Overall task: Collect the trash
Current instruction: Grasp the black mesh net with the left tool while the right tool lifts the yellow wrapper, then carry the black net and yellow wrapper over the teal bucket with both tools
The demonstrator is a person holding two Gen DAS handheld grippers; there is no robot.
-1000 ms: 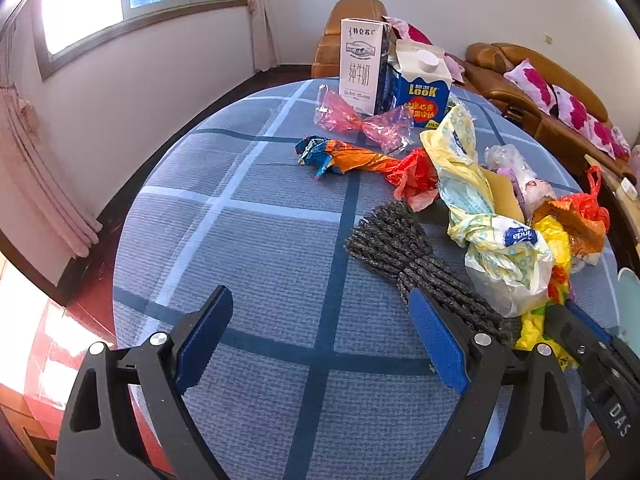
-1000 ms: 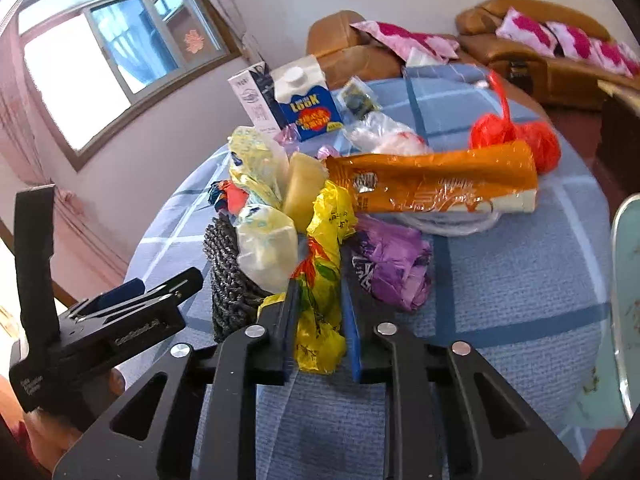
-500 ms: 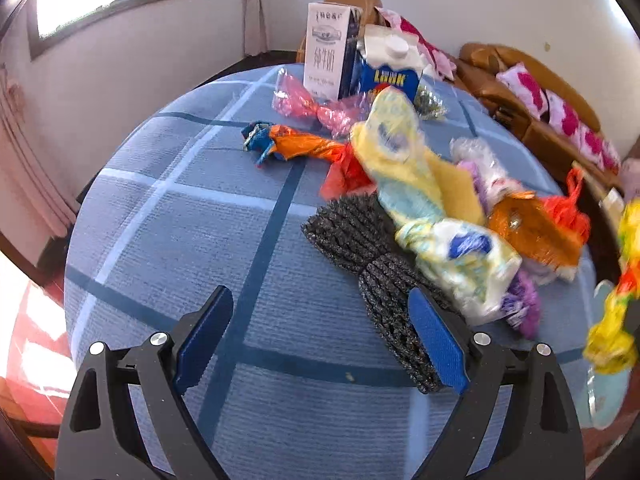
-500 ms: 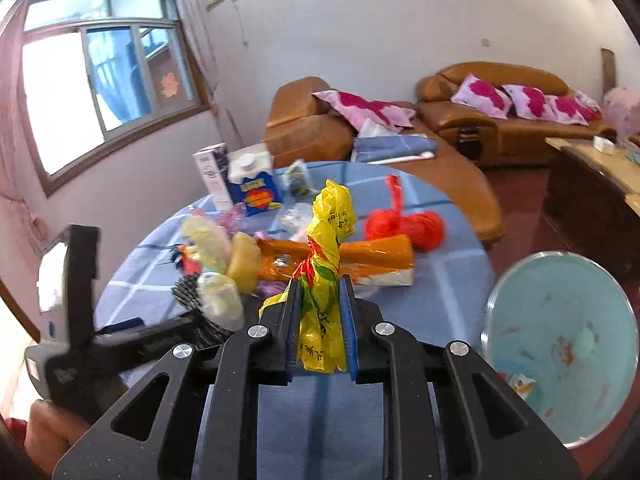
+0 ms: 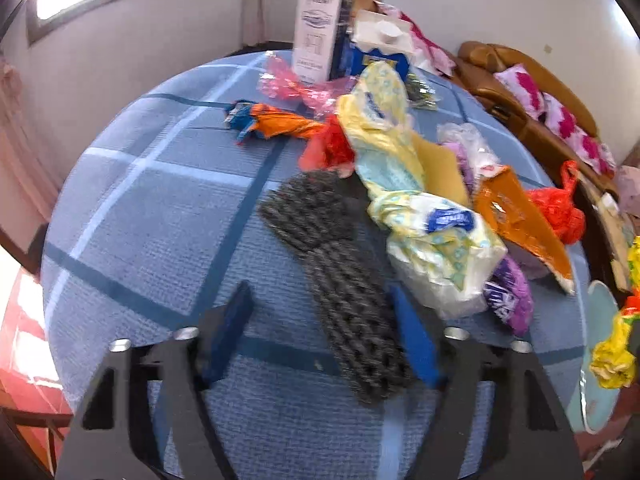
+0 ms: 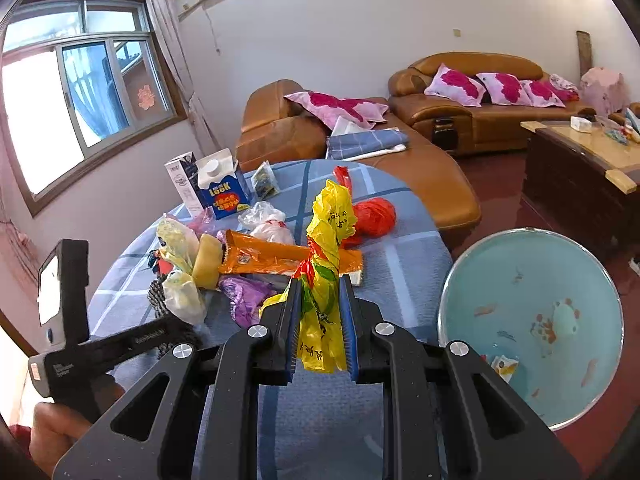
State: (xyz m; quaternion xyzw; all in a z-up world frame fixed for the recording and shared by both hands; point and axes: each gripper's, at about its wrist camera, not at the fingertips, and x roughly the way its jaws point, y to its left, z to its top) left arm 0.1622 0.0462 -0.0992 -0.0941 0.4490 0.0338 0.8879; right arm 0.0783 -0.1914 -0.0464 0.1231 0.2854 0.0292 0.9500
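A round table under a blue checked cloth (image 5: 152, 216) carries a heap of litter that spreads from the middle toward its far edge.

The right gripper (image 6: 322, 330) has its blue-padded jaws pressed nearly together on a crumpled yellow plastic bag with red and green print (image 6: 326, 264). The bag is lifted clear of the cloth, beyond the table's right edge. Beside that edge stands a round pale-blue bin with printed patterns (image 6: 532, 320), its mouth open, with a scrap or two inside.

The left gripper (image 5: 320, 334) hangs over the near edge of the table. Its jaws are closing around a dark grey knitted mesh strip (image 5: 340, 276) lying flat on the cloth. The strip sits between the pads, nearer the right-hand one, though motion blur hides whether either pad touches it.

Still on the table: a pale yellow plastic bag with blue lettering (image 5: 404, 184), an orange foil wrapper (image 5: 520, 220), a knotted red plastic bag (image 5: 556, 208), a purple wrapper (image 5: 508, 292), and two cartons at the far edge, one white (image 5: 316, 36), one blue and white (image 5: 380, 48).

The step in hand appears to be carrying the yellow bag to the bin. Next, that gripper likely needs to come over the bin's mouth and release, while the other finishes clamping the mesh strip.
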